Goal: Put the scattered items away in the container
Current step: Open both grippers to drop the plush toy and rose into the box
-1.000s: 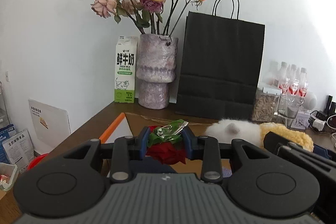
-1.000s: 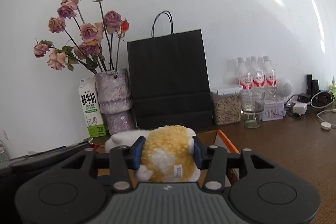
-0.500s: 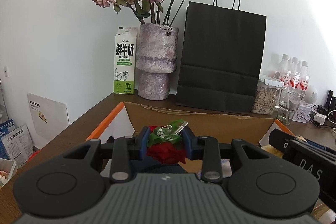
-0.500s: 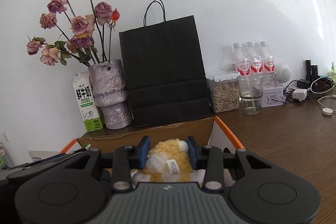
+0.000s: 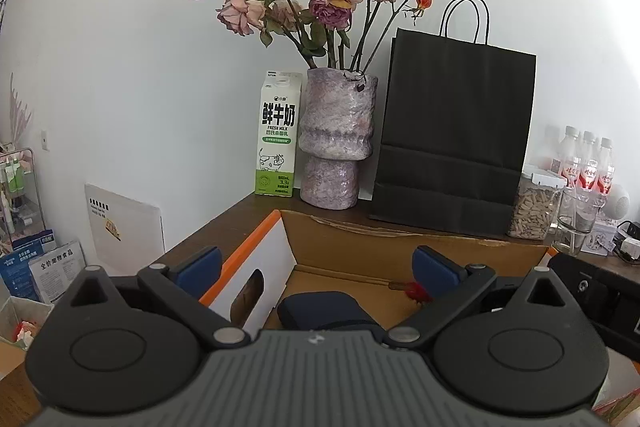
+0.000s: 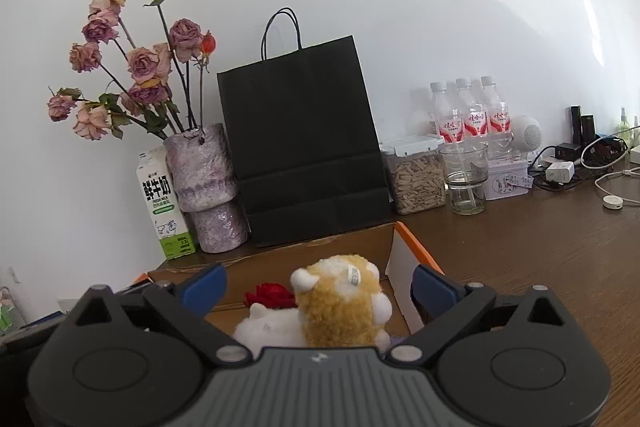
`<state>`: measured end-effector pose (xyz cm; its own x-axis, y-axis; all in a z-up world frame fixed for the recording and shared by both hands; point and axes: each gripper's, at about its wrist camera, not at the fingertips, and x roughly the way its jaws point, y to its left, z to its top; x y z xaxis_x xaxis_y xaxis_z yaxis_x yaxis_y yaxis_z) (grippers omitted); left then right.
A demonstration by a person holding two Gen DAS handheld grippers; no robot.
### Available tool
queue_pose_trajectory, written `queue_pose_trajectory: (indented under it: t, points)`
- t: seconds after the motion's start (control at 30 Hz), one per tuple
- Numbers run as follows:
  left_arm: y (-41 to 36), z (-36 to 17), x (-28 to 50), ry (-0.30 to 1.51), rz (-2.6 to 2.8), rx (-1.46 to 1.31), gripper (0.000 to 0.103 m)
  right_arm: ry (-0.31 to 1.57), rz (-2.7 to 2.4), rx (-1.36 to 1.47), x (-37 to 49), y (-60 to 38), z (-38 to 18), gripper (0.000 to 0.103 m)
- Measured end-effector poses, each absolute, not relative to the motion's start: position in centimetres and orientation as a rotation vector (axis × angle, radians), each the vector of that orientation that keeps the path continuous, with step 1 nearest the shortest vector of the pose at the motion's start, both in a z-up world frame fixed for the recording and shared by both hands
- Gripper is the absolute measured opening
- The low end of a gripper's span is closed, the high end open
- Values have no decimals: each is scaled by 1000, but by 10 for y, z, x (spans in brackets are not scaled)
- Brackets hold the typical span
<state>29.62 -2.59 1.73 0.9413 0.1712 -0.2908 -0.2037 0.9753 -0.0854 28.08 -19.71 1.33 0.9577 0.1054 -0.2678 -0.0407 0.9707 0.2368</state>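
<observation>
An open cardboard box [image 5: 360, 251] with orange-edged flaps stands on the brown table. My left gripper [image 5: 317, 265] hovers over it with its jaws opening wide and nothing between the pads. A red rose [image 5: 416, 293] lies on the box floor by the right pad, next to a dark blue pouch [image 5: 322, 309]. My right gripper [image 6: 319, 286] is also opening over the box [image 6: 348, 247]. A yellow and white plush toy [image 6: 340, 311] sits in the box between its fingers, clear of both pads, with the rose [image 6: 270, 295] to its left.
Behind the box stand a milk carton [image 5: 278, 139], a purple vase of dried roses [image 5: 336, 139] and a black paper bag [image 5: 452, 139]. A seed jar [image 6: 418, 179], a glass [image 6: 466, 179], water bottles [image 6: 474, 115] and cables [image 6: 600, 167] fill the back right.
Both grippers went from shut to wide open. The rose left the left jaws and the plush toy left the right jaws; both now lie in the box.
</observation>
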Motion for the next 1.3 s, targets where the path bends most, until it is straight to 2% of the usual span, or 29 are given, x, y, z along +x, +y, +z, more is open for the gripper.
queue_pose_trajectory:
  t: [0.7,1.3]
  points:
    - [-22,20,273,232,199,-114,103,223,109,195,253,-192,24,103]
    - [-13,7,222,173,186,-36,103,170,183,24,212,-179,15,103]
